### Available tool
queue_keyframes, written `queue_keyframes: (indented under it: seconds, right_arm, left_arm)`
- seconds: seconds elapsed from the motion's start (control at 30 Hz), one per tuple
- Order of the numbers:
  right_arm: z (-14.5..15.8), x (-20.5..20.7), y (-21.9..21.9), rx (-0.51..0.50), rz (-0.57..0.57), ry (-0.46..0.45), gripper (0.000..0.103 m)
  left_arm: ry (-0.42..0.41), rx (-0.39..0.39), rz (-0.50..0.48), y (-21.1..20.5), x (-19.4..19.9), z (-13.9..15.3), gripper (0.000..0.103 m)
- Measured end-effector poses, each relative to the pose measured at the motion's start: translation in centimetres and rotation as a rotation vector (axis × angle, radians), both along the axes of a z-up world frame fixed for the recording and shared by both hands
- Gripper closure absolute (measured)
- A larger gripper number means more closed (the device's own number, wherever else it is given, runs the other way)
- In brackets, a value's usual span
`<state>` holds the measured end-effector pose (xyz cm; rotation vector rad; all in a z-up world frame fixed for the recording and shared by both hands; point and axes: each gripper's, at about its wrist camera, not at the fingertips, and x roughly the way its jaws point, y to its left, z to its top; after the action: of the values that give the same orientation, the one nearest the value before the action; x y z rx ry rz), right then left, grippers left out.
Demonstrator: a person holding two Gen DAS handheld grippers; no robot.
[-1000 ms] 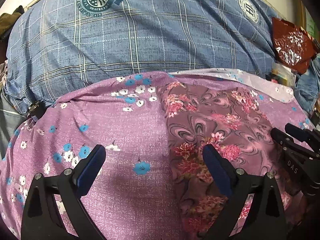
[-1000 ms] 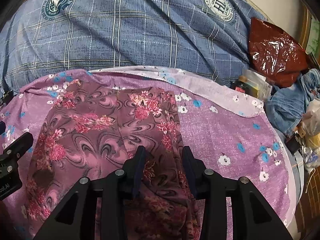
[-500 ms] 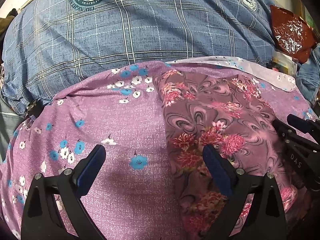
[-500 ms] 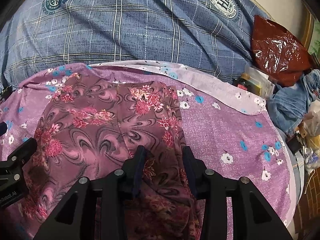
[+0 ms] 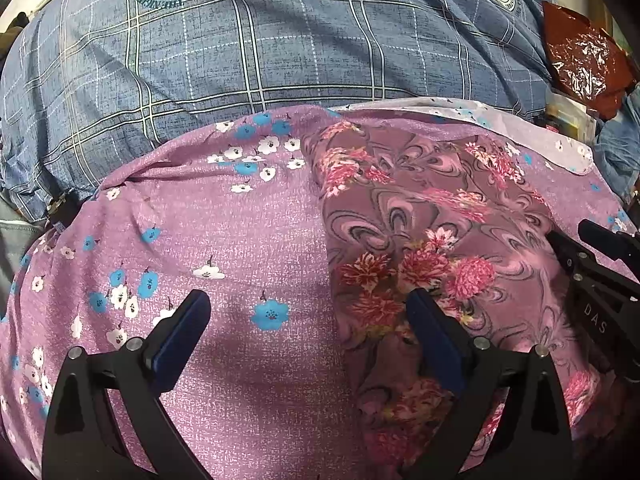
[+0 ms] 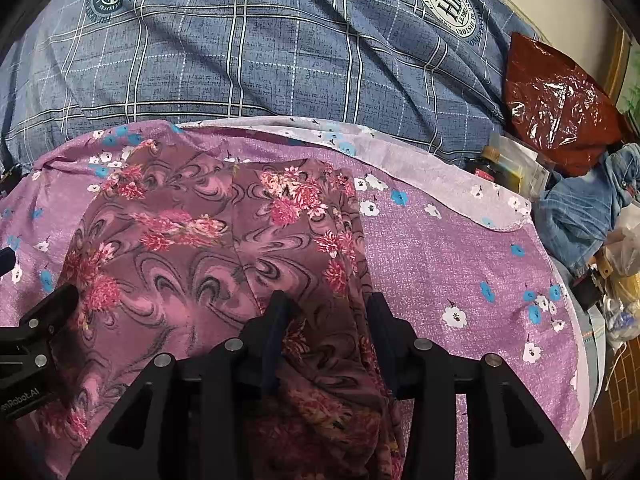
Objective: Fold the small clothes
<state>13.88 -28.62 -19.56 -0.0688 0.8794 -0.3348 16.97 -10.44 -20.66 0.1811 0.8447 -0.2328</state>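
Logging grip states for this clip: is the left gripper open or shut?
Open. The left gripper has its blue-padded fingers spread wide, with bare lilac flowered cloth between them and nothing clamped.

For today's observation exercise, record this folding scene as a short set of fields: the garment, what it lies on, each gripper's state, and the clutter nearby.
garment: maroon floral garment, bunched near the right gripper
surface under it: purple flowered cloth, spread over a blue plaid bedsheet
left gripper: open, one finger over the purple cloth, the other over the garment's left edge
right gripper: shut on a gathered fold of the garment
clutter on the right: dark red plastic bag, crumpled denim piece
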Motion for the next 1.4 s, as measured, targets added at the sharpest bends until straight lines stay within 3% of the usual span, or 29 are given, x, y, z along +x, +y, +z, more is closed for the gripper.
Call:
queue_keyframes:
  seconds: [1.4]
  right_arm:
    - [-0.05,-0.14,0.12,-0.026,0.006,0.002,0.056]
  left_arm:
    - [0.035,-0.026,0.027,0.36,0.22,-0.1,0.001]
